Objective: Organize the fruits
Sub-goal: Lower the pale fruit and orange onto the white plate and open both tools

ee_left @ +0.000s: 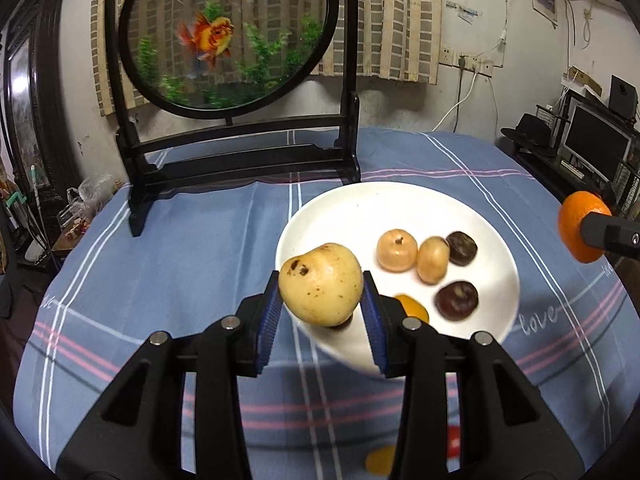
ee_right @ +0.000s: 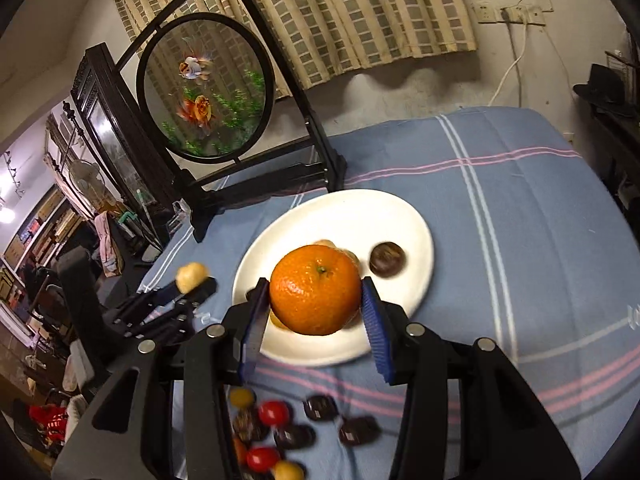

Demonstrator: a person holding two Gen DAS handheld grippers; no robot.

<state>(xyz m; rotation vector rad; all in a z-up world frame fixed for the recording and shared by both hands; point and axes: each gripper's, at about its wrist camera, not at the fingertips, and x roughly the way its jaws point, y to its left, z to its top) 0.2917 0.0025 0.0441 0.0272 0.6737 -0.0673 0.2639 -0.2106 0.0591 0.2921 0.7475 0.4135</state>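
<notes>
My left gripper (ee_left: 322, 302) is shut on a pale yellow pear-like fruit (ee_left: 320, 284) and holds it over the near left rim of the white plate (ee_left: 360, 208). On the plate lie two small tan fruits (ee_left: 396, 250) and two dark brown ones (ee_left: 457, 301). My right gripper (ee_right: 316, 312) is shut on an orange (ee_right: 315, 290) above the plate (ee_right: 400, 216), where one dark fruit (ee_right: 387, 260) shows. The orange also shows at the right edge of the left wrist view (ee_left: 576, 226). The left gripper with its yellow fruit (ee_right: 192, 276) shows at the left of the right wrist view.
Several small loose fruits, red (ee_right: 273, 413), yellow (ee_right: 241, 397) and dark brown (ee_right: 320, 407), lie on the blue plaid cloth (ee_right: 520, 220) in front of the plate. A black-framed round goldfish screen (ee_left: 224, 32) stands at the table's back left. Shelves and a monitor (ee_left: 596, 144) are to the right.
</notes>
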